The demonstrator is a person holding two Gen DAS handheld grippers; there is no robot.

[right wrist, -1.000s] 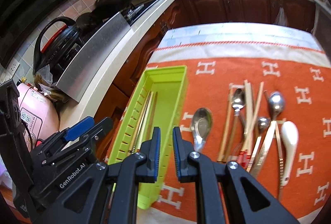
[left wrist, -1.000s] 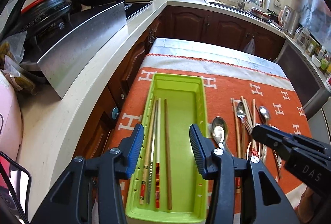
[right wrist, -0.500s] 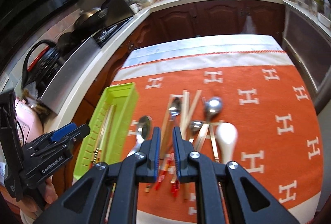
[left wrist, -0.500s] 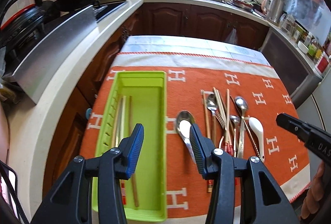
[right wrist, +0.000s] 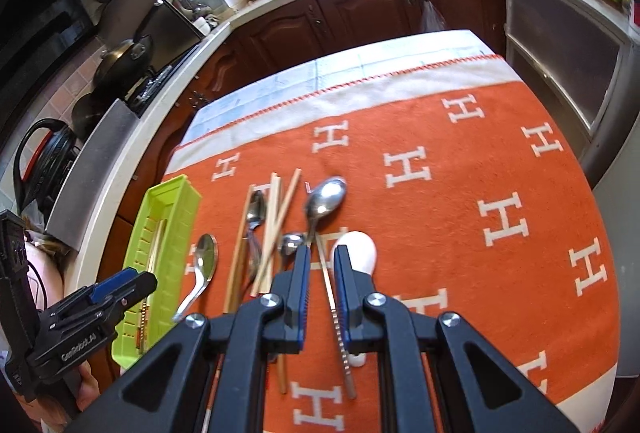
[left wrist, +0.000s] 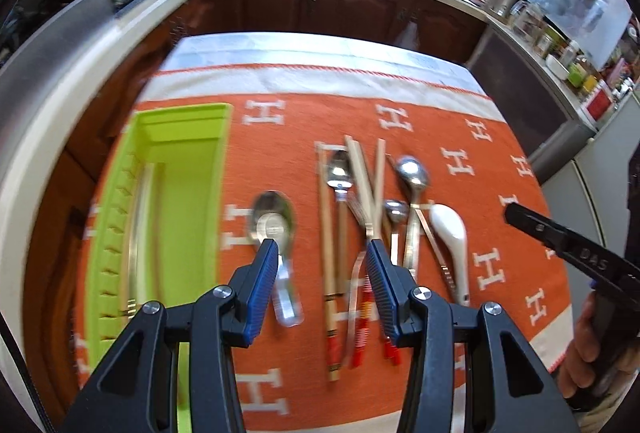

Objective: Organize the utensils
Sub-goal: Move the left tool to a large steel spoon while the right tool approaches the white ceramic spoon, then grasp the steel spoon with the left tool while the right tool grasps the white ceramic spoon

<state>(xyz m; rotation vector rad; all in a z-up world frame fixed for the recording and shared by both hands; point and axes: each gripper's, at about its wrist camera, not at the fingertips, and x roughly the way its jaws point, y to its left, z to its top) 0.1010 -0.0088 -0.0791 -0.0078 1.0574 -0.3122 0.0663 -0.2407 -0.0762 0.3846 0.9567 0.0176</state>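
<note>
A lime green tray (left wrist: 188,193) (right wrist: 176,201) lies at the left of the orange cloth with chopsticks (left wrist: 138,233) inside. To its right lie a steel spoon (left wrist: 272,225) (right wrist: 204,261), loose wooden chopsticks (left wrist: 326,233) (right wrist: 276,217), more steel spoons (left wrist: 412,173) (right wrist: 326,197) and a white ceramic spoon (left wrist: 450,233) (right wrist: 360,249). My left gripper (left wrist: 320,253) is open and empty above the loose chopsticks and spoons. My right gripper (right wrist: 320,253) is slightly open and empty, above a thin metal handle next to the white spoon.
The orange cloth with white H marks (right wrist: 480,193) covers the table. A kitchen counter (left wrist: 60,81) with a stove and pans (right wrist: 124,57) runs along the left. Dark wooden cabinets (left wrist: 340,5) stand behind the table.
Both grippers have moved right, away from the green tray, over the loose utensils. My right gripper's jaws have opened slightly. My left gripper stays open.
</note>
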